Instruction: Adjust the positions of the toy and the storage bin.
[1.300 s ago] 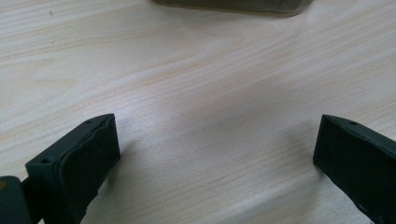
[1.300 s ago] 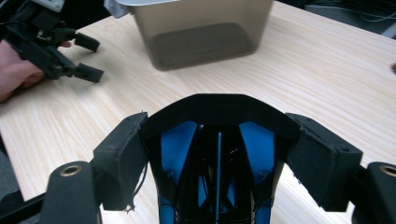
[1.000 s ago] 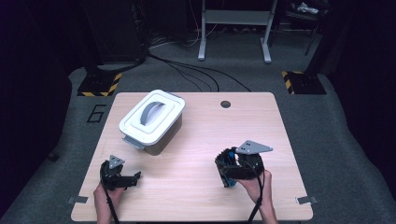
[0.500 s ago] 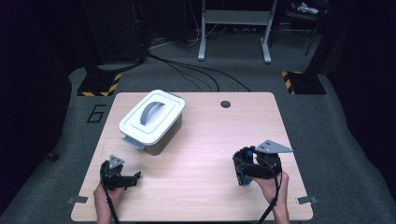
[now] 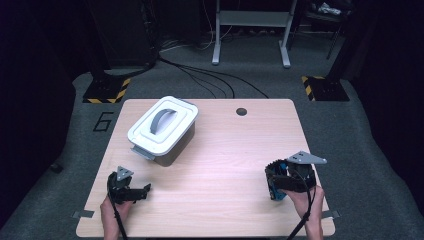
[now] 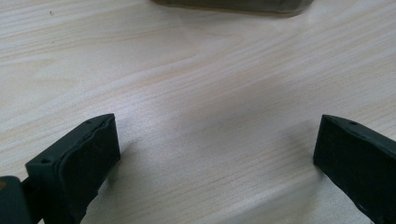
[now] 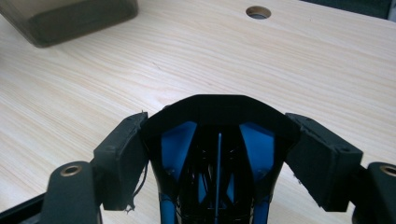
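Right claw (image 5: 274, 184) clamped on black-and-blue object (image 7: 217, 154); left claw (image 5: 142, 191) wide, empty, above table (image 5: 225, 150).

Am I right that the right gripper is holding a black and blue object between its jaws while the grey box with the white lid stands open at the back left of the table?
Not quite: the box is closed, its white lid on, as the high view shows. The right gripper does hold the black and blue object.
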`<state>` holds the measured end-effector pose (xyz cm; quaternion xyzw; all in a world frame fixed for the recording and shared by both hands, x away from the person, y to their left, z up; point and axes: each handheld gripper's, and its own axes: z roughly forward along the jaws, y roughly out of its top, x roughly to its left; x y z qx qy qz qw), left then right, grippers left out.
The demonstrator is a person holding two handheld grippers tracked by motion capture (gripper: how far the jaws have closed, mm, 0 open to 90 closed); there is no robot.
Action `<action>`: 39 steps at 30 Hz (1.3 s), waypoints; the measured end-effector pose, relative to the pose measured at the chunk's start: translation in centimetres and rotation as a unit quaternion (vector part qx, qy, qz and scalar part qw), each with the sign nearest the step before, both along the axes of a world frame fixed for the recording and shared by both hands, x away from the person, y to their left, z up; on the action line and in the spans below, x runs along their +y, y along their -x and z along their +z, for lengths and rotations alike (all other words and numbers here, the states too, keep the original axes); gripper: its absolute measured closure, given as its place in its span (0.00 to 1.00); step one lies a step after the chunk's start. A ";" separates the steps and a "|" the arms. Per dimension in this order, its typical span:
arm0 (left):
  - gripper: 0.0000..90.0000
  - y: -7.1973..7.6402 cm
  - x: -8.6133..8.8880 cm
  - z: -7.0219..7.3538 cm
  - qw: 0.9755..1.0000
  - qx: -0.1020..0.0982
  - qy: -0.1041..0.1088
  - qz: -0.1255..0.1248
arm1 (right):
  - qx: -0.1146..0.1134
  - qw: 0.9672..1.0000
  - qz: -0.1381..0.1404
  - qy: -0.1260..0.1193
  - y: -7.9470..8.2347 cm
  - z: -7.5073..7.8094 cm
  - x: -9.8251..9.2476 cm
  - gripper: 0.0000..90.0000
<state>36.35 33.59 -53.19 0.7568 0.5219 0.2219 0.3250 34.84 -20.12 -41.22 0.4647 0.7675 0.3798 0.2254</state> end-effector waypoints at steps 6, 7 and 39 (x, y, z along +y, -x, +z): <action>0.01 0.0 0.0 0.0 1.000 -0.001 0.000 0.000 | 0.011 1.000 -0.001 0.007 -0.6 -0.4 -0.2 0.27; 0.01 0.0 0.0 0.0 1.000 -0.002 0.001 0.001 | 0.014 1.000 0.000 0.011 -0.8 -0.5 0.0 0.27; 0.01 0.0 0.0 0.0 1.000 -0.003 0.001 0.001 | 0.160 0.982 0.034 0.098 -9.3 -7.3 5.5 0.27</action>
